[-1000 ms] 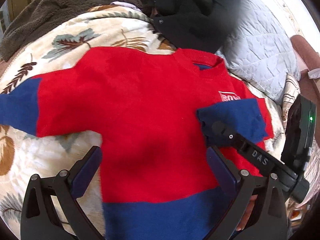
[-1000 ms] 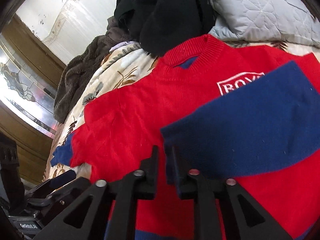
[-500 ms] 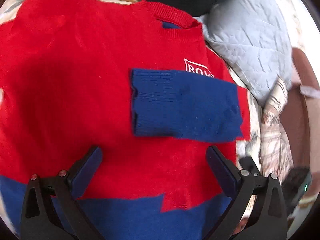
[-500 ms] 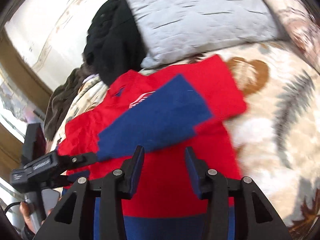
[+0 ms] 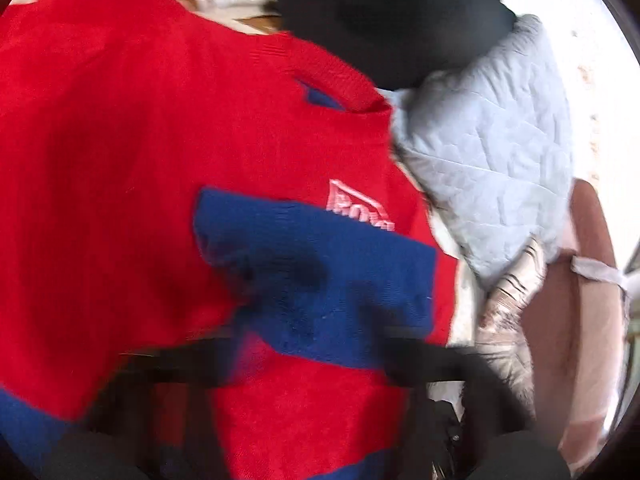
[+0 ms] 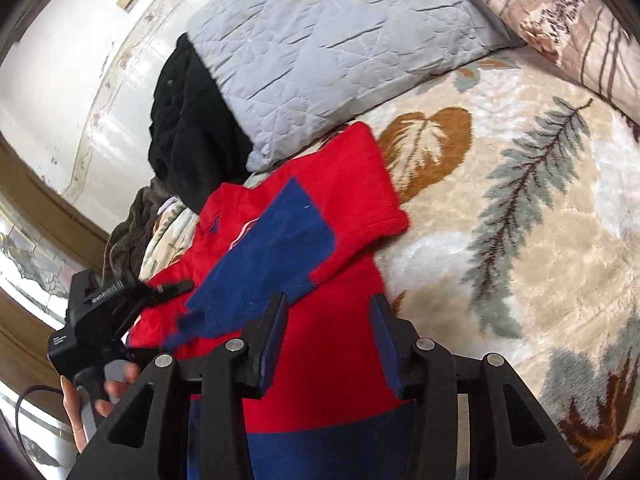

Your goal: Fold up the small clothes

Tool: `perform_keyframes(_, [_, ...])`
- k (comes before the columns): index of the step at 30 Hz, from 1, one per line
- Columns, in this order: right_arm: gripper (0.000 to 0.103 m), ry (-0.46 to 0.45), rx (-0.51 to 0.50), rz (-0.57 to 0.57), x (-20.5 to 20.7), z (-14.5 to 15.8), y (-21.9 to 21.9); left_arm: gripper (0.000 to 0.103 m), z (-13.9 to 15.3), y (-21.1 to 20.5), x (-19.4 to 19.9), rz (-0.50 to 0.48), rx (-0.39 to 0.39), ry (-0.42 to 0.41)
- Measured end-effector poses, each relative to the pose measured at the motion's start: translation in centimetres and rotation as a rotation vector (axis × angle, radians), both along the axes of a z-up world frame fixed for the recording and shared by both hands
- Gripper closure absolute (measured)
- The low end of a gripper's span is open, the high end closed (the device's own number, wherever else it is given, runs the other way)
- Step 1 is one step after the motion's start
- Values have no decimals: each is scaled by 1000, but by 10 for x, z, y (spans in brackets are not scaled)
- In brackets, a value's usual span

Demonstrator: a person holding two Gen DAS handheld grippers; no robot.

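The red sweater [image 6: 340, 344] with blue cuffs and a blue hem band lies flat on the bed, on a cream blanket [image 6: 520, 240] printed with grey and brown leaves. Its neck points toward the head of the bed, where the collar [image 5: 332, 76] lies close to a black garment [image 5: 380, 12] and a grey quilted pillow [image 6: 320, 52]. One sleeve is folded across the chest, so its blue sleeve end [image 6: 272, 264] lies on the red body and partly covers a white chest logo [image 5: 356, 204]. The red shoulder part of that fold reaches out onto the blanket toward the pillow. The blue hem lies at the near edge of both views.

The left hand-held gripper [image 6: 172, 290] reaches over the sweater's far side in the right wrist view, its black fingers drawn together into a narrow closed tip right by the blue cuff. Whether cloth is caught between them cannot be told; in its own camera the fingers are only a dark blur. A hand [image 6: 86, 396] grips its handle at the lower left, with a cable trailing from it.

The right hand-held gripper [image 6: 328, 340] hovers above the lower part of the sweater body, its jaws having just been opening and now standing moderately apart with nothing between the blue pads [image 6: 276, 340].

A striped patterned pillow [image 6: 560, 20] lies beside the grey one at the head of the bed, and a brown fleece throw [image 6: 128, 232] is bunched beyond the black garment.
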State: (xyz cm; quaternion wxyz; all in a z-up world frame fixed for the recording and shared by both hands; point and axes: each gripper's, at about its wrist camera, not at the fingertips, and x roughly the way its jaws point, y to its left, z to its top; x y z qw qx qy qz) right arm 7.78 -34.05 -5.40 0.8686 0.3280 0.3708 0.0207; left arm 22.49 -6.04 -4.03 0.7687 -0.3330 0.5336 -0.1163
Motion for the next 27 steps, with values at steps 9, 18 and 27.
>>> perform_keyframes(9, [55, 15, 137, -73, 17, -11, -28, 100, 31, 46, 5, 51, -11, -132])
perform_keyframes(18, [47, 49, 307, -59, 57, -30, -15, 100, 34, 76, 6, 71, 57, -174])
perform_keyframes(27, [89, -27, 253, -91, 59, -22, -10, 100, 8, 85, 6, 57, 78, -135])
